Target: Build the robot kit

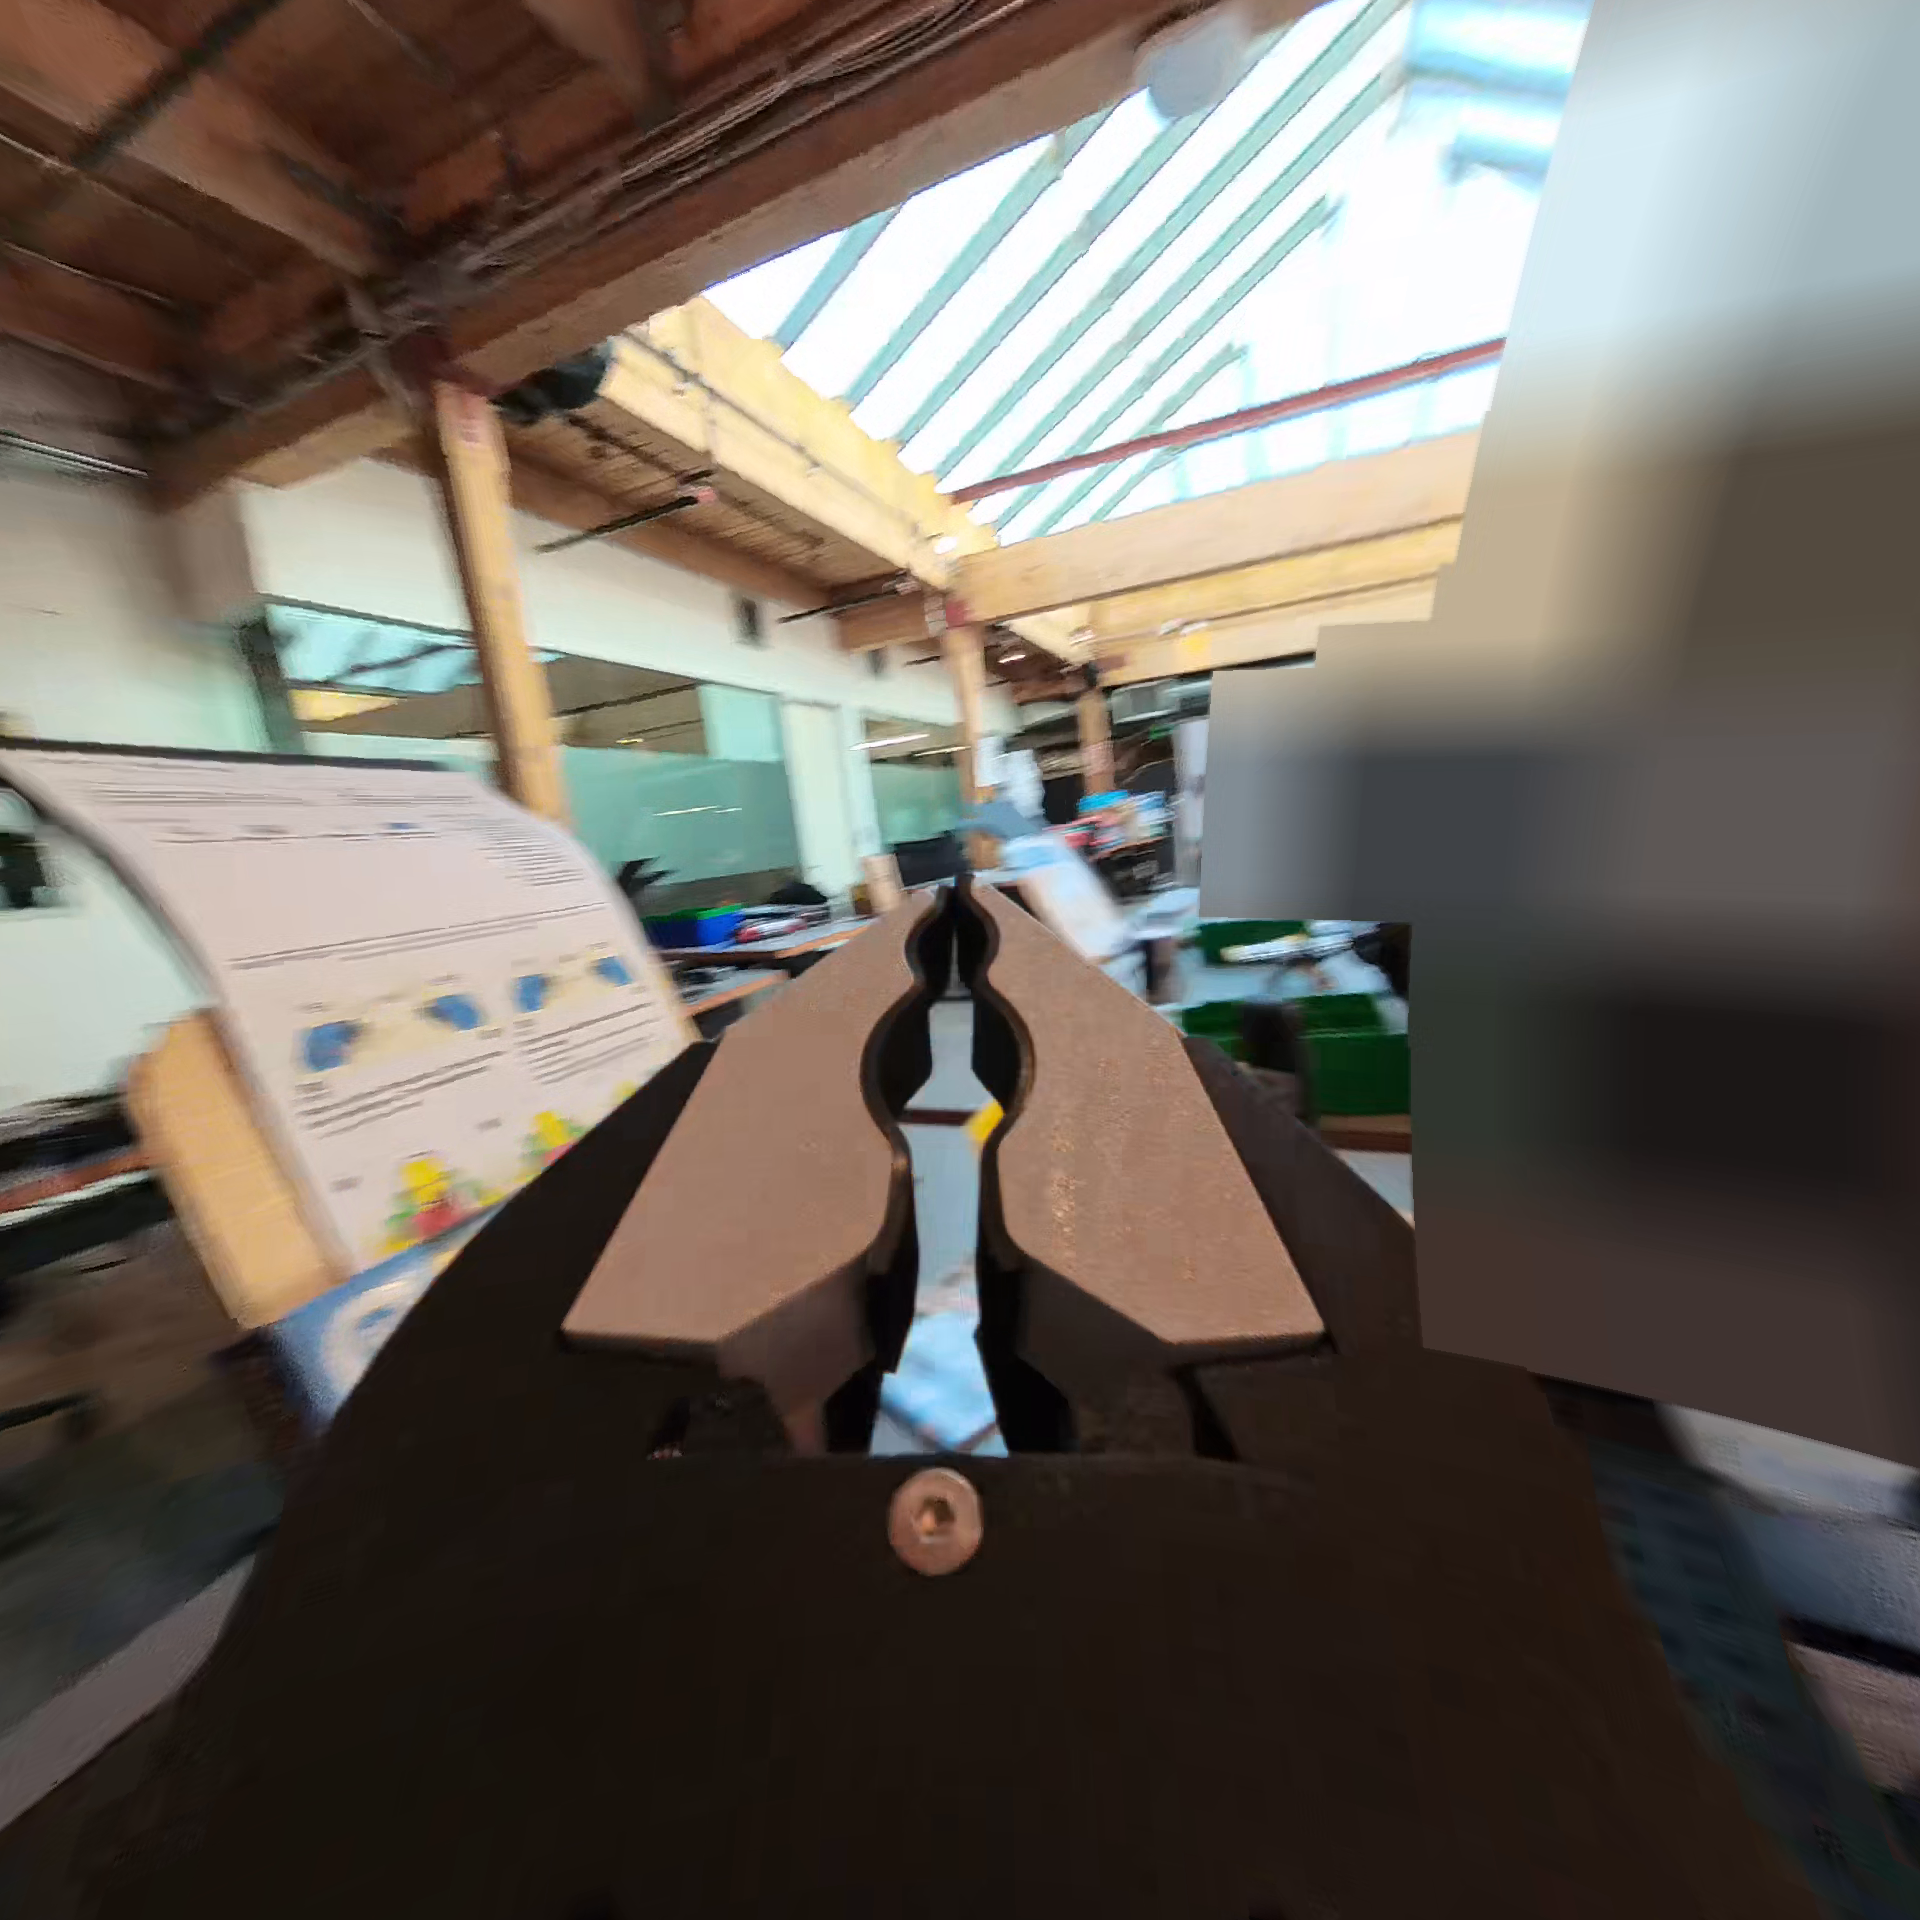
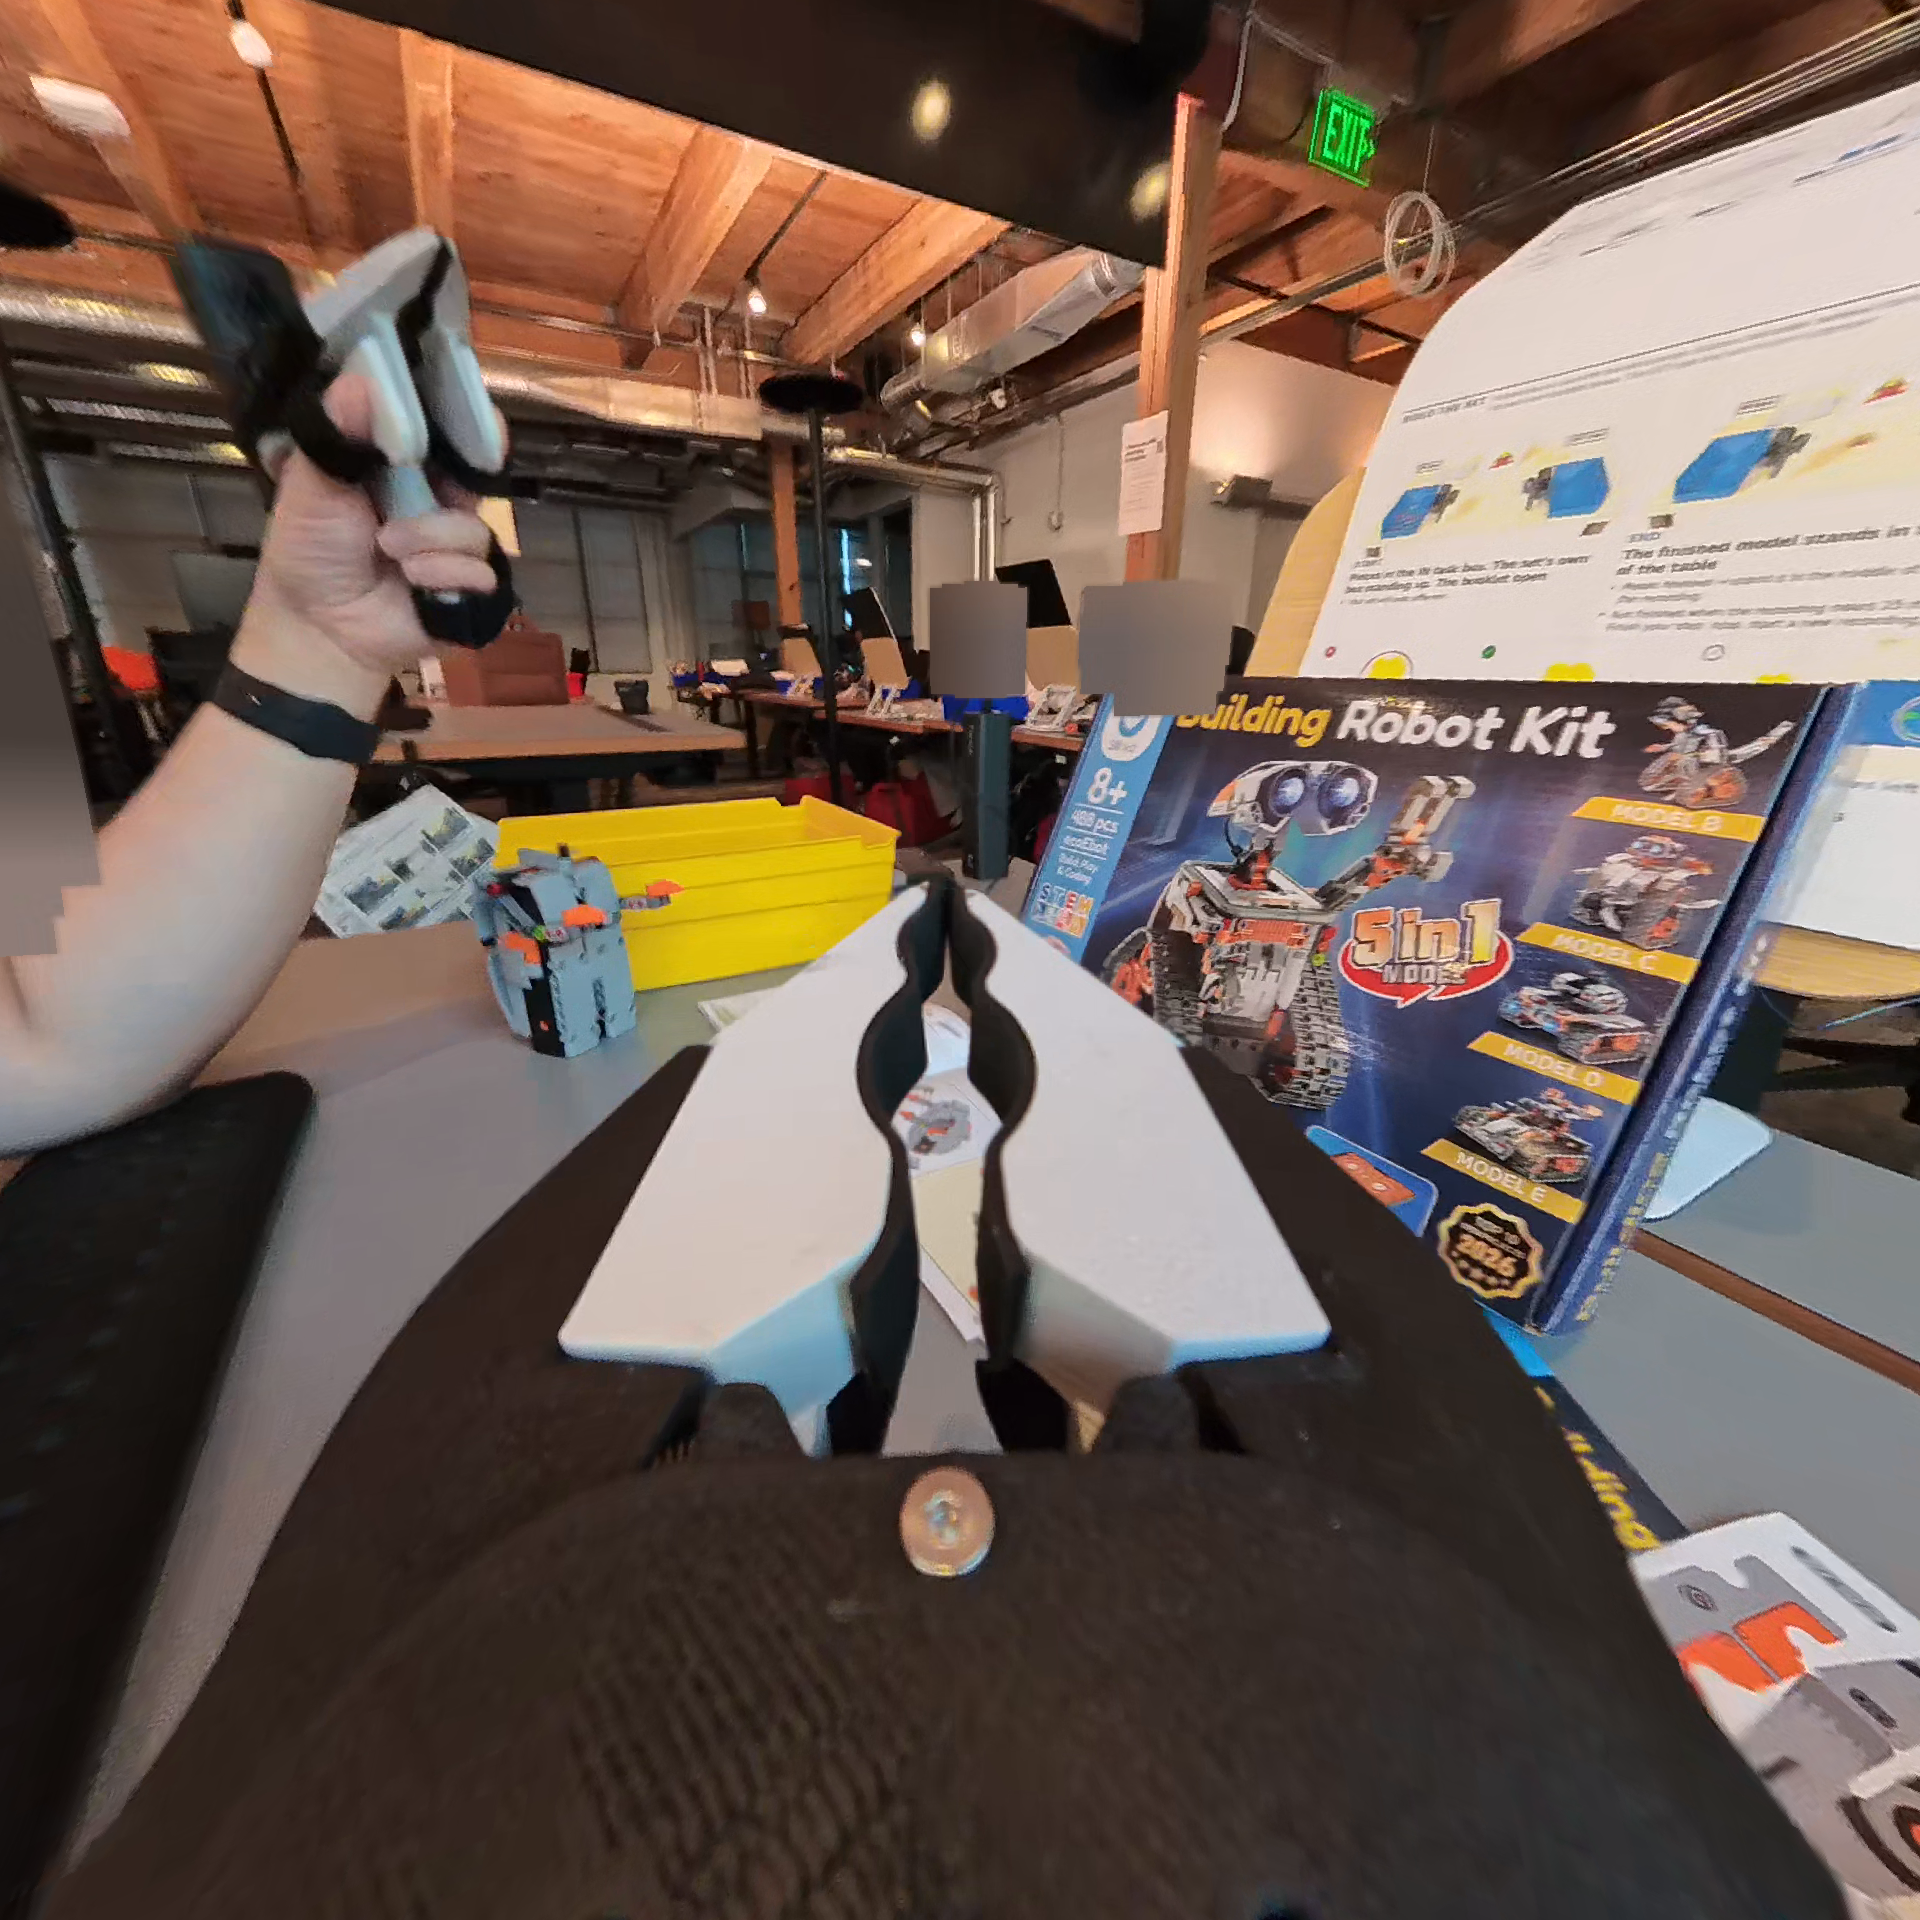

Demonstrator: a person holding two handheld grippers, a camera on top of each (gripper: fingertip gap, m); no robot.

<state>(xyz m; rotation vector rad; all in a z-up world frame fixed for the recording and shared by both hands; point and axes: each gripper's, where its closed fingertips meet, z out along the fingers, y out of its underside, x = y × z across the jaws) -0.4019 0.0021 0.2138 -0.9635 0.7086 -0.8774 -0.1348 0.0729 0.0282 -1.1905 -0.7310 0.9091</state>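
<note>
My left gripper [image 1: 956,896] is shut and empty, raised and tilted up toward the ceiling and skylight. It also shows in the right wrist view [image 2: 400,343], held high in a person's hand at the upper left. My right gripper [image 2: 948,896] is shut and empty, low over the grey table [image 2: 416,1122]. Ahead of it to the left stands a small grey and orange brick robot model [image 2: 561,951]. A yellow bin [image 2: 727,883] sits just behind the model. An open instruction booklet [image 2: 940,1122] lies on the table under the right gripper's fingers.
A dark blue robot kit box [image 2: 1403,966] stands upright on the right. A curved printed instruction sheet [image 2: 1662,447] leans behind it and also shows in the left wrist view [image 1: 395,987]. A black mat [image 2: 114,1299] lies at the left. Other work tables [image 2: 561,727] stand farther back. Across from one pair of fingers to the other is roughly 35 centimeters.
</note>
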